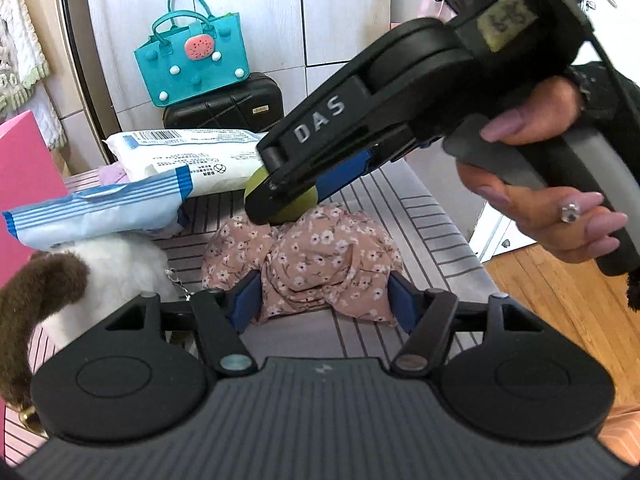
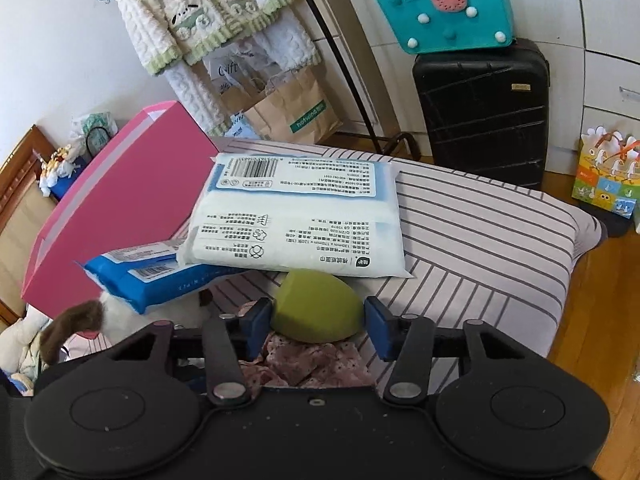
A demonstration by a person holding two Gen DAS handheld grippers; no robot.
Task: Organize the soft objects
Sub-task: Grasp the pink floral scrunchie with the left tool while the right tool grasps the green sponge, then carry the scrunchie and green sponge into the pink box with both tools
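Note:
A green egg-shaped sponge [image 2: 316, 310] lies on the striped bed cover between the pads of my right gripper [image 2: 318, 322]; the jaws stand wide and I see a small gap on the right side. In the left wrist view the right gripper [image 1: 280, 196] reaches over the sponge [image 1: 288, 208]. A pink floral cloth bundle [image 1: 316, 264] lies between the open jaws of my left gripper [image 1: 324, 304]. A white tissue pack [image 2: 296, 216] rests on a blue wipes pack [image 2: 148, 276]. A white and brown plush toy [image 1: 80, 276] sits at the left.
A pink box [image 2: 120, 200] stands at the bed's left. A black suitcase [image 2: 484, 116] with a teal bag [image 2: 444, 8] on top stands behind the bed. Paper bags [image 2: 296, 112] and hanging towels are by the wall. Wooden floor [image 2: 600, 300] lies to the right.

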